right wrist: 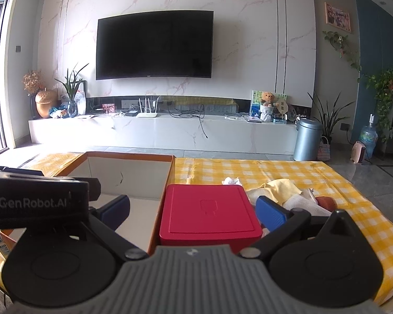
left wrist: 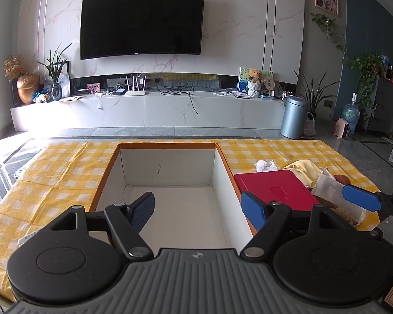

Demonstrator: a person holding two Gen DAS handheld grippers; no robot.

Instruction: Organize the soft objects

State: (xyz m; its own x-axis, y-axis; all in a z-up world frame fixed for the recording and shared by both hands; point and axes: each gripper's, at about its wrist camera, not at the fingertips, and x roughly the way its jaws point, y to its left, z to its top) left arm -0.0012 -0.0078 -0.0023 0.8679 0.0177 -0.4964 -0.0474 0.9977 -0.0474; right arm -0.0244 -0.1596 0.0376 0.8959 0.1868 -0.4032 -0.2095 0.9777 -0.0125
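Observation:
An open cardboard box [left wrist: 167,167] with white inner walls and nothing inside sits on the yellow checked tablecloth [left wrist: 65,162]. My left gripper [left wrist: 197,210] is open and hovers over the box's near end. A red lidded case [right wrist: 209,209] lies right of the box [right wrist: 128,175]. My right gripper [right wrist: 194,209] is open, its fingers either side of the red case. Right of the case lies a pile of soft things: a yellow cloth [right wrist: 283,187], a white gauze-like cloth [right wrist: 304,202], a crumpled white tissue [right wrist: 232,181] and a reddish-brown item [right wrist: 327,202].
The tablecloth's right edge [right wrist: 380,209] drops to the grey floor. The left gripper's body [right wrist: 36,201] fills the left of the right wrist view. Beyond the table stand a TV console [left wrist: 149,110] and a metal bin [left wrist: 293,116].

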